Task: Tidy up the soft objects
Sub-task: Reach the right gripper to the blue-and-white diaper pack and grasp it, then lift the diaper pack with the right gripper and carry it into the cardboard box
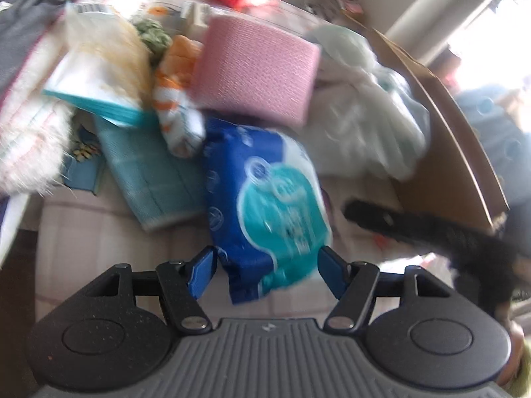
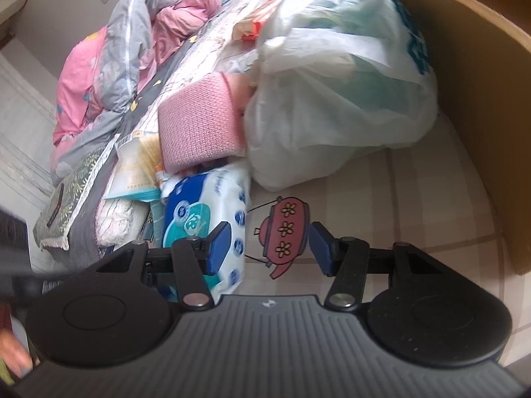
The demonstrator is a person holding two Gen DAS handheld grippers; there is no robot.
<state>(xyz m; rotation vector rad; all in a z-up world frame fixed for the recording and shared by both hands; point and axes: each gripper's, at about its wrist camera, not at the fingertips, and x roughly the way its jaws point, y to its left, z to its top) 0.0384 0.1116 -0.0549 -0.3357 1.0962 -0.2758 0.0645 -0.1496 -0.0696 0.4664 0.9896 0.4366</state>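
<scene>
Left gripper [image 1: 265,265] is sitting astride the near end of the blue tissue pack [image 1: 265,199]: jaws spread, pads flanking it, contact not clear through the blur. Pack is lying on the checked bedsheet [image 1: 99,225], long axis running straight away from the left jaws toward the pink knit cushion [image 1: 255,73]. Right gripper [image 2: 267,248] is spread and empty over a teapot print [image 2: 285,232], pack just off its left pad. Left is nearer.

The tissue pack [image 1: 265,199] lies on the bed [image 2: 381,232], the folded cloth [image 1: 255,69] propped behind it. The plastic bag [image 1: 361,112] sits to their right, against the headboard [image 2: 481,106]; the quilt [image 2: 126,49] is heaped at far left.
</scene>
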